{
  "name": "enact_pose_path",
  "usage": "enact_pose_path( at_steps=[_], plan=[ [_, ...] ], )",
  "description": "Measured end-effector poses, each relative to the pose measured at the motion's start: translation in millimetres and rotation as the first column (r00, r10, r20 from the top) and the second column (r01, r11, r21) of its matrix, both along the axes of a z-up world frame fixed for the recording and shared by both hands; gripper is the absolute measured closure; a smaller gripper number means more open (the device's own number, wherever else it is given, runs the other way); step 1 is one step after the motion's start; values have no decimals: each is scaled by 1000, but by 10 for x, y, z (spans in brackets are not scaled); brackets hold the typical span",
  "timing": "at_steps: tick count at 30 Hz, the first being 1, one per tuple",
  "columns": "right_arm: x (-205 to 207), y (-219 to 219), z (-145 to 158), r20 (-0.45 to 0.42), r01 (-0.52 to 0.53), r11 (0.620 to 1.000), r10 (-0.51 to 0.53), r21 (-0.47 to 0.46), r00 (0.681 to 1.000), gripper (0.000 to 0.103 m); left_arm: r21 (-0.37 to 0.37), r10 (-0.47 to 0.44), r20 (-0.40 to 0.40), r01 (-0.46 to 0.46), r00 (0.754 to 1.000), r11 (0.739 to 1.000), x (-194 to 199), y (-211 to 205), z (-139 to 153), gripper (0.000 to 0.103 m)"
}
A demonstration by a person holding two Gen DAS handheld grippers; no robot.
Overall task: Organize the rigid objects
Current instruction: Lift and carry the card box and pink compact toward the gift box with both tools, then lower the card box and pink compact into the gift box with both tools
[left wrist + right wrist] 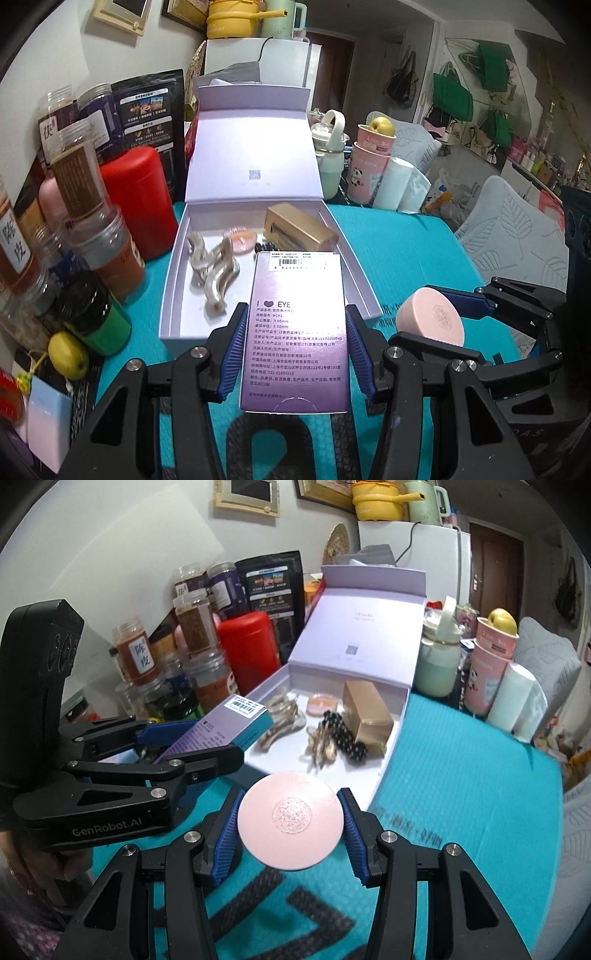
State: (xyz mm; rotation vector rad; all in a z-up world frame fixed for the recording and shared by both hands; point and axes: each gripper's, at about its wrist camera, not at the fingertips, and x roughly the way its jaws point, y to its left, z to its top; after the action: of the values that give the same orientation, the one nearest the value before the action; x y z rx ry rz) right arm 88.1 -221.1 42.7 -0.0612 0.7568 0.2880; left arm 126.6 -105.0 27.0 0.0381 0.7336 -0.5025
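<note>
Purple carton [295,332] sits clamped between the left claw's [295,354] blue pads [236,347], held flat with its far end over the near edge of the open tray [173,258], likely lined up to go in beside the gold box [299,229] and hair clips [214,273]. Right claw [290,830] grips a pink round case [290,821] by its rim, face up, just short of the tray's near wall, probably waiting its turn. Both claws are partly closed, only as wide as their loads, pads pressed against them. Jars [81,206] and a red can [140,199] crowd the tray's left on the teal mat [424,266].
</note>
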Motion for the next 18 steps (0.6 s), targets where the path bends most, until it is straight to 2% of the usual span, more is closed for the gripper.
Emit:
enact_pose_path(
  at_steps=[10, 18],
  plan=[
    [377, -30, 83, 24, -5, 1000, 6, -22, 1000, 53, 1, 5, 9, -5, 1000, 1000, 387, 16, 49, 53],
    [659, -41, 50, 50, -2, 1000, 3, -2, 999, 53, 17, 19, 21, -20, 1000, 1000, 730, 24, 27, 53]
  ],
)
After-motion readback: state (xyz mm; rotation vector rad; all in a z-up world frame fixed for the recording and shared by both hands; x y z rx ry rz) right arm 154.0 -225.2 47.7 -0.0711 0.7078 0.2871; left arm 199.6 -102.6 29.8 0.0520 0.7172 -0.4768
